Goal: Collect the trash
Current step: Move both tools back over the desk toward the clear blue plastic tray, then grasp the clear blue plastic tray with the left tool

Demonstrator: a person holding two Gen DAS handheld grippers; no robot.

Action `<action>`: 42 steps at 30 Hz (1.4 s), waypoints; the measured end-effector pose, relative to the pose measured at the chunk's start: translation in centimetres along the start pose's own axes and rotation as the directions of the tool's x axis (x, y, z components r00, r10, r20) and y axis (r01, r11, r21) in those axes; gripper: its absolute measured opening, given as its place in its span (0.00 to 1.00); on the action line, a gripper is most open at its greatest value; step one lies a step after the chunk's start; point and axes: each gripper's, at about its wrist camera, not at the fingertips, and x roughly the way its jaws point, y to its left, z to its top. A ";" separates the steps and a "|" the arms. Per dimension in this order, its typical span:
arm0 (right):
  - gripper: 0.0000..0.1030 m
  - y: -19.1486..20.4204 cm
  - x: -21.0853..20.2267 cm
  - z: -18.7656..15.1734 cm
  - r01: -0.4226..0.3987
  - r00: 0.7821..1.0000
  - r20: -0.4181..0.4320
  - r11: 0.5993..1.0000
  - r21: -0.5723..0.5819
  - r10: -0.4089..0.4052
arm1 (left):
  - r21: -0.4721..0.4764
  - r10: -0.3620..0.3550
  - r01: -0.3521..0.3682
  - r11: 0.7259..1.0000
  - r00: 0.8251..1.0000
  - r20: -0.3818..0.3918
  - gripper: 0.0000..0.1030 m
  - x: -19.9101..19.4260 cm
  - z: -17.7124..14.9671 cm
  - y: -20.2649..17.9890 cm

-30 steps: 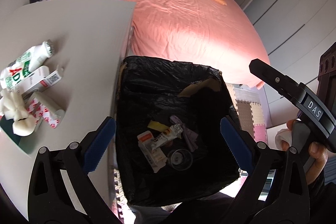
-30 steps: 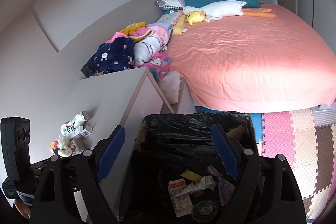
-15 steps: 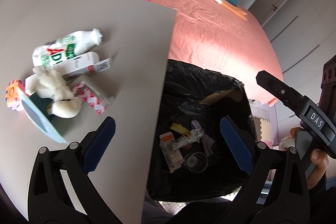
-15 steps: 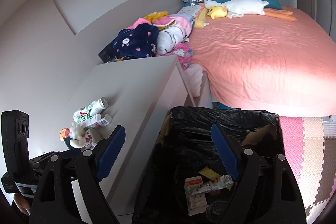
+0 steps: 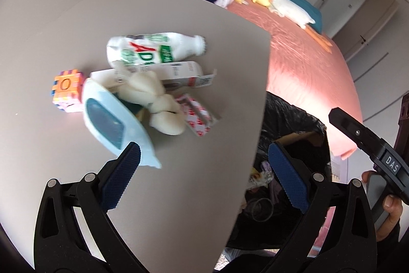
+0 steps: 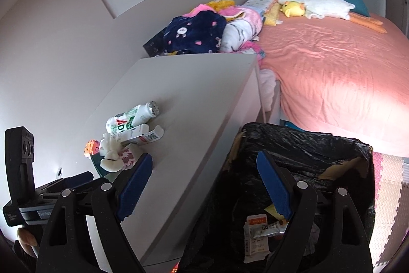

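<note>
A pile of trash lies on the grey table (image 5: 204,47): a white bottle (image 5: 153,47) with green and red print, a white carton (image 5: 179,73), a red-and-white wrapper (image 5: 196,119), a light blue wipes pack (image 5: 112,122), a cream plush toy (image 5: 156,101) and an orange cube (image 5: 66,88). My left gripper (image 5: 204,178) is open and empty, just in front of the pile. My right gripper (image 6: 202,186) is open and empty over the black bin (image 6: 306,145). The bottle (image 6: 133,117) and carton (image 6: 143,136) also show in the right wrist view.
The bin (image 5: 294,124) stands beside the table's right edge with wrappers (image 6: 258,232) and a clear cup (image 5: 260,206) inside. A pink bed (image 6: 332,55) lies beyond, with clothes (image 6: 199,32) and stuffed toys (image 6: 314,7). Foam mats (image 6: 388,191) cover the floor.
My left gripper has swung left from over the bin to over the table, bringing the trash pile close. My right gripper has also shifted left, staying open.
</note>
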 end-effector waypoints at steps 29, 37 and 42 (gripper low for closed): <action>0.81 3.3 6.4 0.3 -0.049 0.992 -0.122 0.998 -0.041 0.043 | -0.040 0.269 -0.272 0.962 0.962 -0.052 0.80 4.9 2.7 6.8; 0.81 4.8 8.5 0.4 -0.080 0.985 -0.160 0.995 -0.055 0.071 | -0.033 0.277 -0.279 0.960 0.959 -0.058 0.77 5.7 3.3 7.9; 0.81 5.9 9.6 0.4 -0.103 0.979 -0.182 0.992 -0.068 0.089 | -0.051 0.262 -0.262 0.964 0.965 -0.007 0.71 4.7 2.9 8.7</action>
